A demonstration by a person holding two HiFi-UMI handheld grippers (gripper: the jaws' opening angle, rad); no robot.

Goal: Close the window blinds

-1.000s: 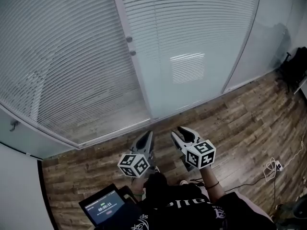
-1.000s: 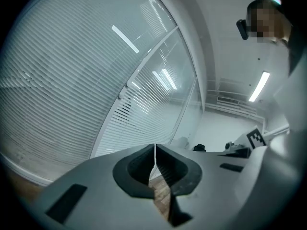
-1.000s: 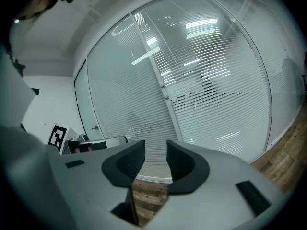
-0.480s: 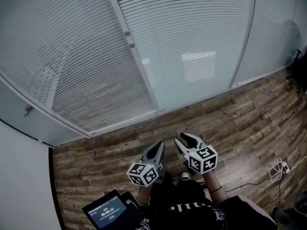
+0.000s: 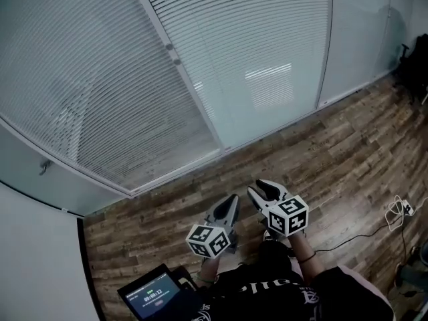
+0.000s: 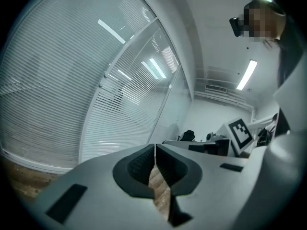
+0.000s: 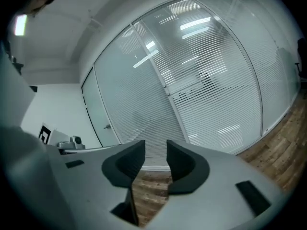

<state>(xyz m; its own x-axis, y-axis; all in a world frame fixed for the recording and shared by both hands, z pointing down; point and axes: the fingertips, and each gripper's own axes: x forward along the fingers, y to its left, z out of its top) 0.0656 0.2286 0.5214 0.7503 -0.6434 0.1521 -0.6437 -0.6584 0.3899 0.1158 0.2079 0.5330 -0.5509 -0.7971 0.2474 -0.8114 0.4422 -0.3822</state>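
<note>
White slatted blinds hang behind a glass wall, a left panel (image 5: 87, 92) and a right panel (image 5: 254, 52). Between them runs a white frame post with two small round knobs (image 5: 169, 47). Both grippers are held low over the wood floor, close to the person's body and well short of the glass. My left gripper (image 5: 231, 202) is shut with nothing in it, its pads touching (image 6: 155, 150). My right gripper (image 5: 263, 188) stands open by a narrow gap, empty (image 7: 156, 150). The right gripper view faces the blinds (image 7: 211, 95) and the post (image 7: 167, 91).
A small screen (image 5: 152, 295) glows at the person's lower left. A cable with a power strip (image 5: 400, 209) lies on the floor at the right. A dark object (image 5: 414, 62) stands in the far right corner. A door handle (image 5: 45, 167) shows at the left.
The head view has drifted, so the glass wall now sits further up and left in the picture. Both grippers keep the same pose and stay low near the body.
</note>
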